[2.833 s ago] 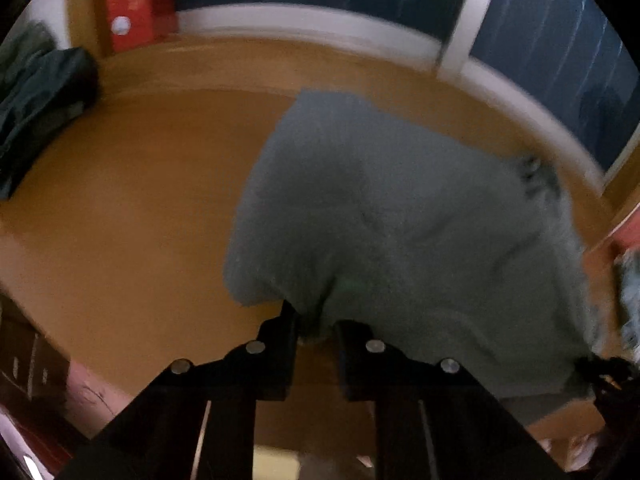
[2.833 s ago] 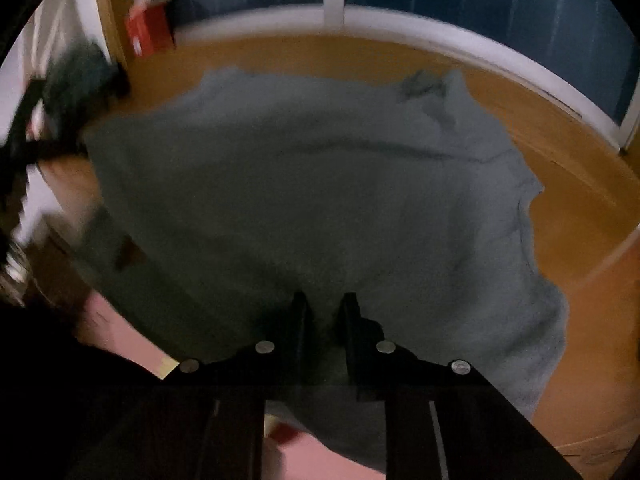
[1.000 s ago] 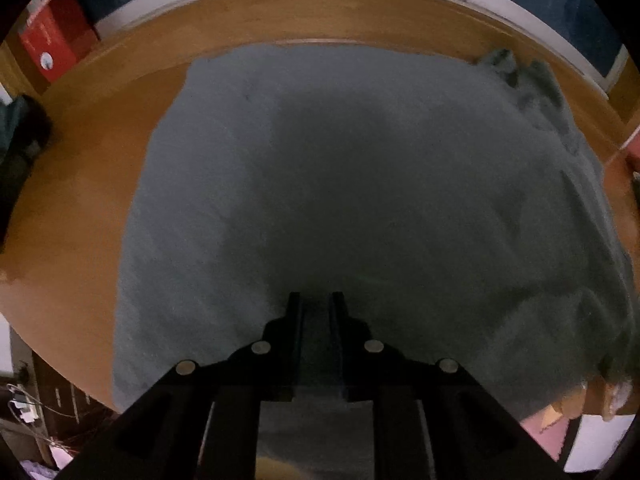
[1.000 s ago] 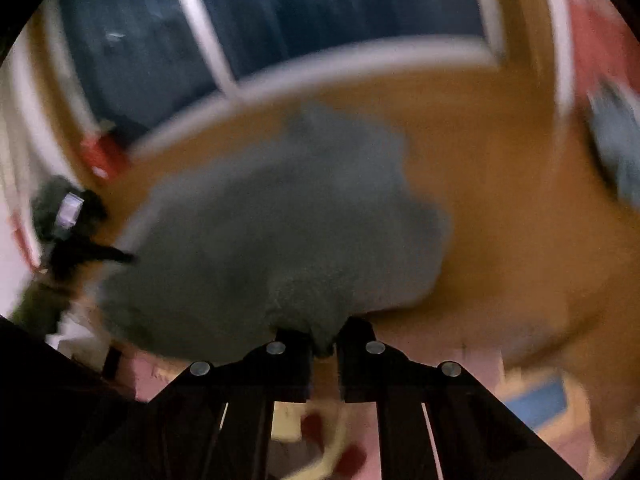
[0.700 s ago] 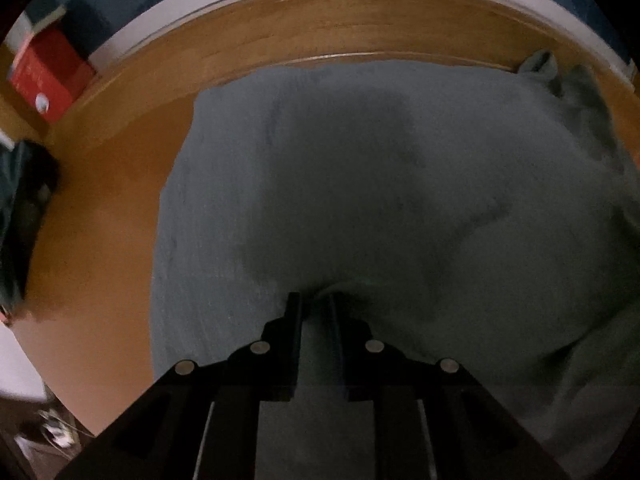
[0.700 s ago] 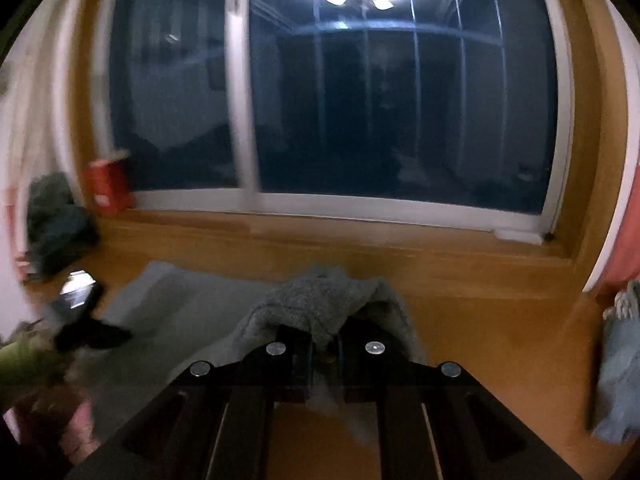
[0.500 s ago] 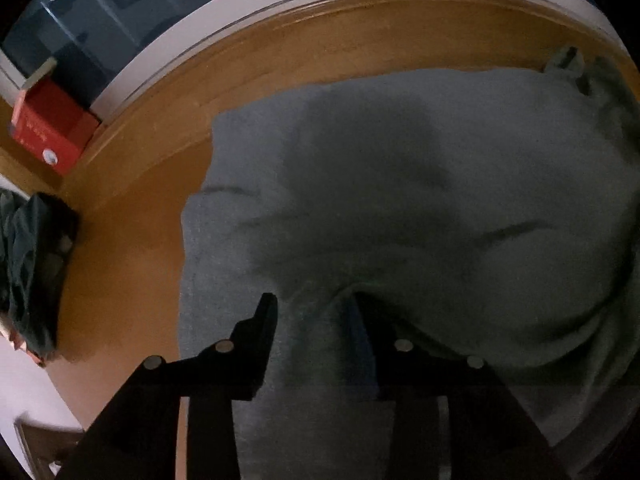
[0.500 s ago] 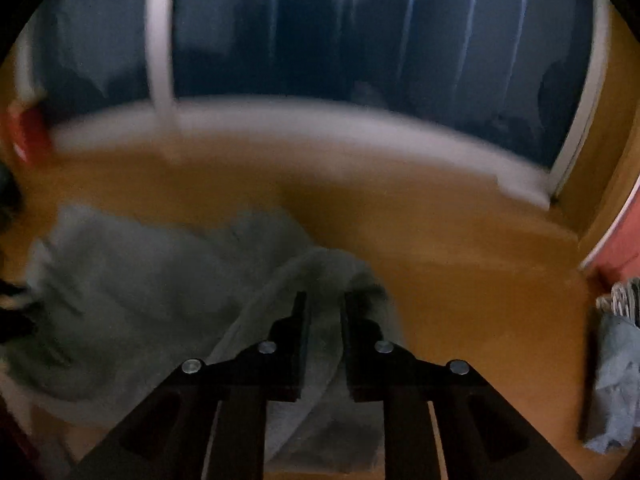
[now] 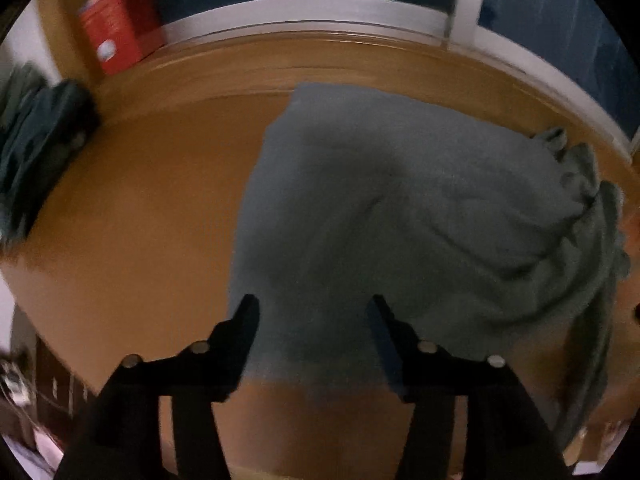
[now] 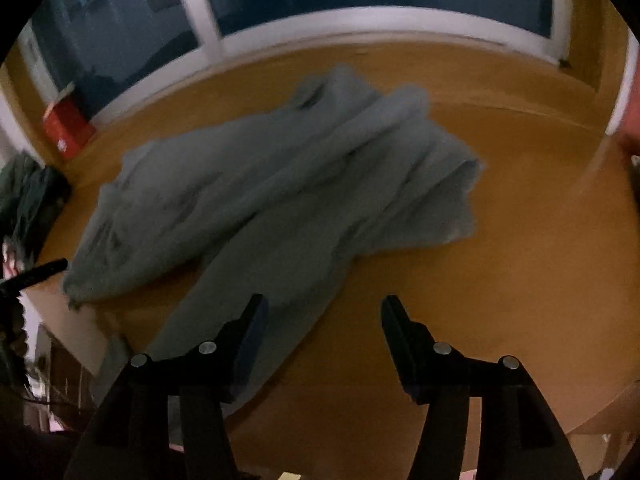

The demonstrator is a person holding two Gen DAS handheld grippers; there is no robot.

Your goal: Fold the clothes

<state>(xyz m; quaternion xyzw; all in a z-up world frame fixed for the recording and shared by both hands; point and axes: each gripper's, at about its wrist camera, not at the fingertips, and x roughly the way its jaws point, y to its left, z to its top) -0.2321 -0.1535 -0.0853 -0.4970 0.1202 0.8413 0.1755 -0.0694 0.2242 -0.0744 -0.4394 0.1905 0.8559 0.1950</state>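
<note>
At far left, on the wooden table (image 9: 132, 208): dark green clothing pile (image 9: 36, 148), red box (image 9: 120, 28) behind it by the window frame. Neither touched.

Left of centre, near edge: left gripper (image 9: 312, 314) hovering over the near hem of the grey garment (image 9: 400, 216). Jaws opening, already well apart; cloth visible below the gap but not pressed by either pad, so nothing held.

Centre, seen from the right wrist: same grey garment (image 10: 280, 184) lying loosely doubled on the table, ridged folds running from near left to far right, one flap trailing toward the near table edge. Far-right corner bunched.

Right of centre: right gripper (image 10: 322, 312) above bare wood and the trailing flap. Jaws opening, wide, empty.

Handling estimate: fleecy knit, soft, limp, light; no stiffness, sags and wrinkles when lifted, drags on the wood rather than slides. Not fragile. Thick layers likely to spring open unless pressed flat.

Grip points suggested: pinch at hem corners or a fold edge, one per gripper, well apart, catching both layers; avoid mid-panel pinches.
</note>
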